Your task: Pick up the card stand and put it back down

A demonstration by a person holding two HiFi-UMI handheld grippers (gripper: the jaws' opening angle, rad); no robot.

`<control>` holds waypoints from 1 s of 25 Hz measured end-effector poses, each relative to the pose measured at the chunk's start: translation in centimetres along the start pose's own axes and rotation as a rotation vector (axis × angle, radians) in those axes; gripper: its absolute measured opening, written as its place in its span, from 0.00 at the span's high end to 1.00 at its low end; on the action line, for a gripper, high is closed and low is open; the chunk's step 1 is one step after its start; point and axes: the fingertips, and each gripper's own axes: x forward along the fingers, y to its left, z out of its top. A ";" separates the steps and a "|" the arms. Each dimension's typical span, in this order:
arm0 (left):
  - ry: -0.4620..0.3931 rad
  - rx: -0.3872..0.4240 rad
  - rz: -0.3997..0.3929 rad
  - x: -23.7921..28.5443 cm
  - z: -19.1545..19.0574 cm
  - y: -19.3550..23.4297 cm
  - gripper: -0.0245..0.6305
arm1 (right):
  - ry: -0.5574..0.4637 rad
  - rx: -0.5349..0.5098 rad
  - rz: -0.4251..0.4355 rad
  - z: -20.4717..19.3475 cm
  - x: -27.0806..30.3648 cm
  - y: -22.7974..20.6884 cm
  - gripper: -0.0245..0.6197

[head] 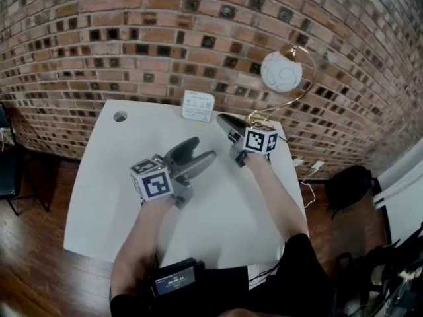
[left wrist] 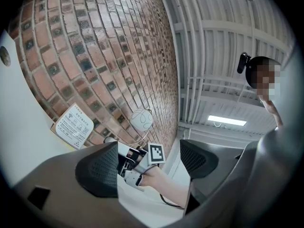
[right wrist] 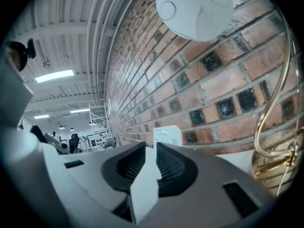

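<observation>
The card stand [head: 198,105] is a small white printed sign standing upright at the table's far edge, against the brick wall. It also shows in the left gripper view [left wrist: 73,125] and in the right gripper view [right wrist: 167,135], just beyond the jaws. My right gripper [head: 223,120] points toward the stand from its right and stays short of it. Its pads [right wrist: 128,167] stand a narrow gap apart with only white table between them. My left gripper [head: 201,152] hovers over the table's middle, open wide and holding nothing, with the right gripper's marker cube [left wrist: 156,153] seen between its jaws.
A lamp with a white globe [head: 281,71] on a curved brass arm has its base [head: 259,119] right beside the right gripper. The white table [head: 112,177] has a cable hole [head: 119,116] at its far left. A black chair [head: 6,170] stands left; a dark bag [head: 347,185] lies on the floor right.
</observation>
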 end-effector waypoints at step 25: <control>0.055 0.104 -0.073 0.9 0.5 -3.8 0.35 | -0.191 0.042 0.201 2.3 -8.9 14.0 0.87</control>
